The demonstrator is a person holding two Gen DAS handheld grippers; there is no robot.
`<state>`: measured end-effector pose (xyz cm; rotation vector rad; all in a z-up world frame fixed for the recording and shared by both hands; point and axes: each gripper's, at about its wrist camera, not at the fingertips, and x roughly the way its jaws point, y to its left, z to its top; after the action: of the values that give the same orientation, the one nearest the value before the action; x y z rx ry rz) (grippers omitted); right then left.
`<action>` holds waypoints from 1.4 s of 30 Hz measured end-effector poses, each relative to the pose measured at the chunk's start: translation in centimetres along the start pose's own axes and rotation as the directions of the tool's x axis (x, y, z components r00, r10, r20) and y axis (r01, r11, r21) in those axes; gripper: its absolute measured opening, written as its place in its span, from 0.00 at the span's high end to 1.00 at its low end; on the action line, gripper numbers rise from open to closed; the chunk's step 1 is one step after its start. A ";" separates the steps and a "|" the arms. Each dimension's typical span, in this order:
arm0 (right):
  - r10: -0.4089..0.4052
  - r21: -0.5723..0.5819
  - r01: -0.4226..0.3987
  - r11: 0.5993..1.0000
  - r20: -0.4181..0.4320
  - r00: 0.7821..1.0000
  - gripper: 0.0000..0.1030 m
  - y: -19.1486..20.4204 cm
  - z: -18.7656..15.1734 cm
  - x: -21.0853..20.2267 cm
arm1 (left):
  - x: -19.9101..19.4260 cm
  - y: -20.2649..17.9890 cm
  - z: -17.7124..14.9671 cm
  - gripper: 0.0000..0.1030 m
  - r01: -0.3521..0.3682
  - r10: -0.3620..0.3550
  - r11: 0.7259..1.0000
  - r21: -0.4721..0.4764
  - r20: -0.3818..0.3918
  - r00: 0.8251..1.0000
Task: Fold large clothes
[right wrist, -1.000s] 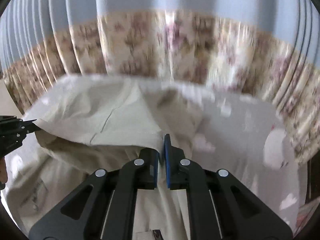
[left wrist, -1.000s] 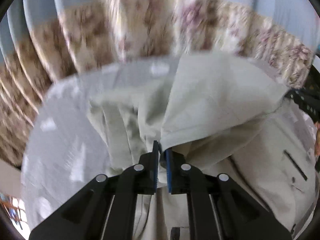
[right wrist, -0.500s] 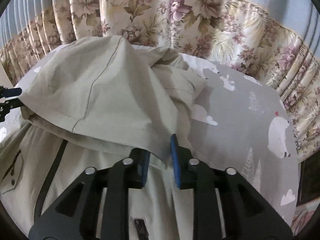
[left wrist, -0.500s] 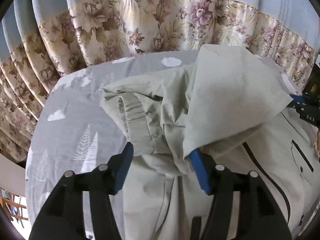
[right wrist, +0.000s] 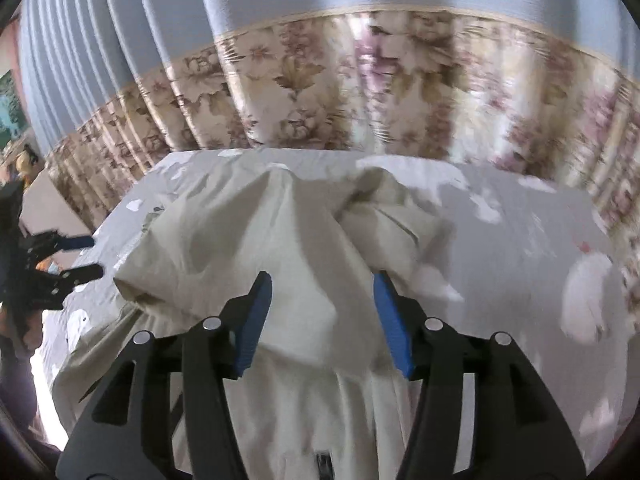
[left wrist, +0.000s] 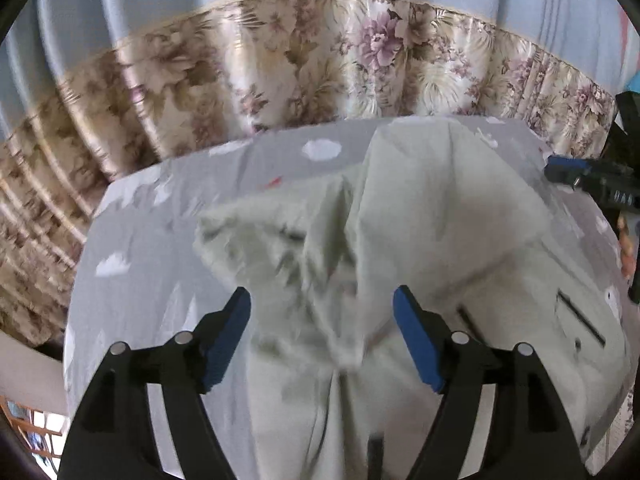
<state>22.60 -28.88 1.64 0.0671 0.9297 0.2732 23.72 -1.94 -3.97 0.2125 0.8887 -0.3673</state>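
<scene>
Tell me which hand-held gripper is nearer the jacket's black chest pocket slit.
Left hand-held gripper: the pocket slit lies just to its right. The right hand-held gripper sits past the folded-over flap.

We are in a home, most likely a bedroom. Our view is filled by a bed sheet [left wrist: 132,240] in grey, printed with white clouds and trees, spread over a wide soft surface. Behind it hangs a pleated curtain [right wrist: 320,92], plain blue above and floral below. A framed picture [right wrist: 10,100] shows at the far left edge.
</scene>
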 end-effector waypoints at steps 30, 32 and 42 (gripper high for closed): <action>0.092 0.026 -0.091 0.995 -0.035 0.995 0.90 2.3 -11.4 -8.6 | -4.7 0.2 -9.0 0.94 0.081 -0.077 0.996 0.047 -0.096 0.992; 0.086 0.052 -0.088 0.995 0.033 0.996 0.84 2.0 -9.5 -9.0 | -5.0 -0.3 -7.0 0.94 0.084 -0.081 0.996 0.043 -0.066 0.995; 0.205 0.043 -0.204 0.978 -0.022 0.978 0.79 4.5 -4.1 -0.7 | -0.5 -4.9 2.3 0.58 0.121 -0.121 0.993 0.000 -0.027 0.992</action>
<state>18.03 -24.94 0.51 0.1977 0.9562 0.4470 23.09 -7.07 -2.27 0.1659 0.9307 -0.4784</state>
